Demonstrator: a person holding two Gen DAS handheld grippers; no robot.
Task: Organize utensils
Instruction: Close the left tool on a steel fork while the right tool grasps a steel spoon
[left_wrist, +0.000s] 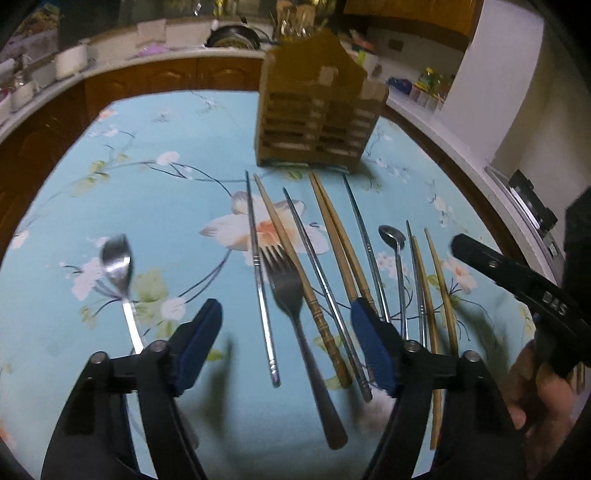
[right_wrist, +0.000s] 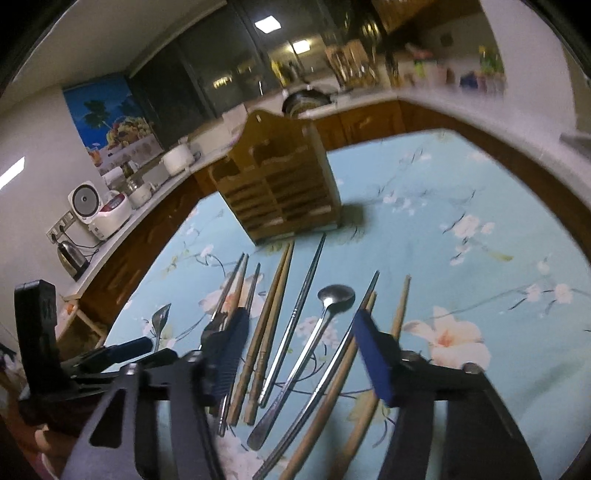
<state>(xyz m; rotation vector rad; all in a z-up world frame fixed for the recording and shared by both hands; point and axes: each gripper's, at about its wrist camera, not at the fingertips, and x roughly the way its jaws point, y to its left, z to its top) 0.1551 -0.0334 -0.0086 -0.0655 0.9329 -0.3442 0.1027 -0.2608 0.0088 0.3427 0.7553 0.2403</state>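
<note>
Nearest, the left hand-held gripper hangs over the handle ends of the row with its blue pads apart and nothing pinched. Between them lie the fork, a steel chopstick and a carved wooden chopstick. A close here could catch several pieces at once, or nip the flowered cloth of the surface.

The right hand-held gripper likewise stands spread and empty above the small spoon, the wooden chopstick pair and a thin steel chopstick. These lie nearly touching and overlap at their handles, so a selective pinch is doubtful. A round stick may roll or squirt out sideways.

Both views are blurred. The two tools work close together, the right one entering the left view beside the person's hand, so a collision is possible.

The large spoon lies apart to the left and offers the cleanest pick.

Farthest, the wooden utensil holder stands upright beyond the tips and seems light. A long piece set in at a slant could tip it or miss its compartment.
</note>
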